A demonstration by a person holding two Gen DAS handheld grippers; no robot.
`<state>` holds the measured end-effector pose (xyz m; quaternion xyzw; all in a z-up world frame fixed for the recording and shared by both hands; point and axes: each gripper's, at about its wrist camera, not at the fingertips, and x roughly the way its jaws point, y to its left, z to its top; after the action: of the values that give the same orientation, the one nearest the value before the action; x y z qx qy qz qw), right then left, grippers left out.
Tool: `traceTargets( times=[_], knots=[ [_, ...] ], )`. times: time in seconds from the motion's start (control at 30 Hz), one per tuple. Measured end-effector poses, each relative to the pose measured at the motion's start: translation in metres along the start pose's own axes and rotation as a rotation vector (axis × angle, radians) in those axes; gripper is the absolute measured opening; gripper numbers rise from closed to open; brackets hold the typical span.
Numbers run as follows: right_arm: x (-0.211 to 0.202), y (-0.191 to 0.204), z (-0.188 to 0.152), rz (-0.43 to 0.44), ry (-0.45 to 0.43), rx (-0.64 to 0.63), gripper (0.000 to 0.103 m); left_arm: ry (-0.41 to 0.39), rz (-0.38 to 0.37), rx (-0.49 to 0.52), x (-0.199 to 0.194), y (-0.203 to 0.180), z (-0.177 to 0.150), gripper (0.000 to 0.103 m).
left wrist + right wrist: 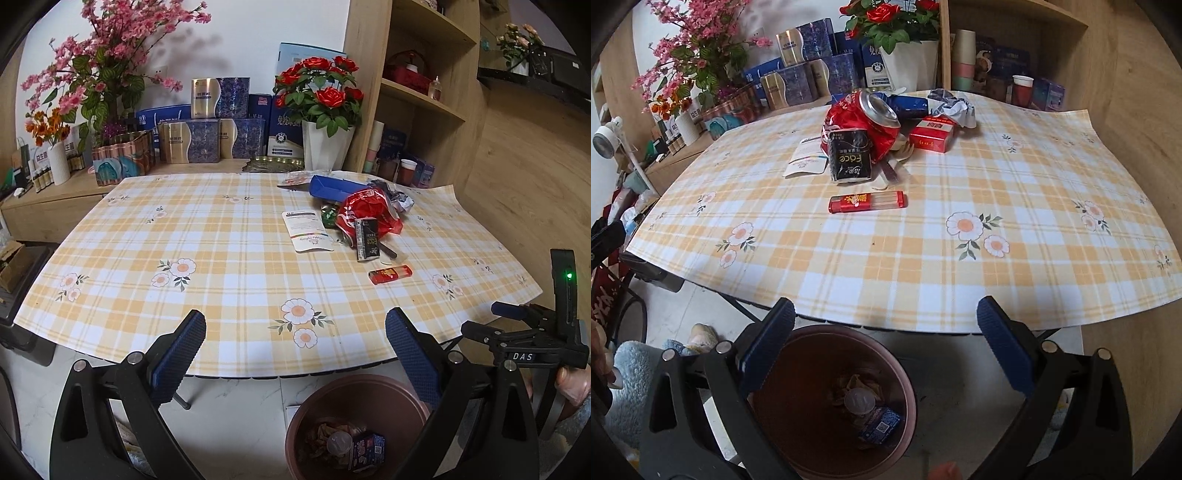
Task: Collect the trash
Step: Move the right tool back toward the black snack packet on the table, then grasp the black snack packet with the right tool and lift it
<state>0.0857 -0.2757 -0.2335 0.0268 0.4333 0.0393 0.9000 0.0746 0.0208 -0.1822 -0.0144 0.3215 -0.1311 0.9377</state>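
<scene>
The trash sits in a loose heap toward the far side of the table (923,258). A black tissue pack (849,157) printed "Face" leans at the front, touching a crushed red can (875,122) behind it. Just beside the can lie a red cigarette pack (931,134), a blue box (908,105) and crumpled grey-and-white paper (955,107); a white card (807,157) lies flat to the left. A red lighter (867,202) lies alone, nearer the front edge.

On the floor below that edge stands a brown bin (827,402) holding scraps, a clear cup lid and a small blue carton with a QR code.

The left gripper (295,343) and the right gripper (886,332) both hang over the table's front edge with fingers spread wide, grasping nothing — the right one carries the letters "DAS".

The yellow plaid cloth with daisies is mostly bare between the heap and the grippers. Behind it stand gift boxes (207,122), red roses (321,88) in a white vase, pink blossoms (110,48) and wooden shelves (424,74).
</scene>
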Motion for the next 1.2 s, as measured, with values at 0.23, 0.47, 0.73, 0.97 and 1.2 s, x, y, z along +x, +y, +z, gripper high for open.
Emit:
traceTargets(
  times=[0.23, 0.47, 0.73, 0.97, 1.2],
  knots=[
    [0.012, -0.004, 0.010, 0.020, 0.018, -0.007, 0.097, 0.025, 0.012, -0.014, 0.011, 0.008, -0.001, 0.096],
    [0.028, -0.006, 0.032, 0.063, 0.000, -0.033, 0.097, 0.027, 0.031, -0.021, 0.017, 0.016, 0.003, 0.096],
    [0.057, -0.006, 0.075, 0.155, -0.036, 0.002, 0.083, 0.043, 0.048, -0.068, 0.031, 0.031, 0.005, 0.096],
    [0.100, 0.011, 0.110, 0.192, -0.032, -0.020, 0.069, 0.068, 0.046, -0.079, 0.043, 0.035, 0.001, 0.096],
    [0.137, 0.034, 0.134, 0.191, -0.014, -0.078, 0.067, 0.087, 0.042, -0.092, 0.053, 0.041, -0.002, 0.095]
  ],
)
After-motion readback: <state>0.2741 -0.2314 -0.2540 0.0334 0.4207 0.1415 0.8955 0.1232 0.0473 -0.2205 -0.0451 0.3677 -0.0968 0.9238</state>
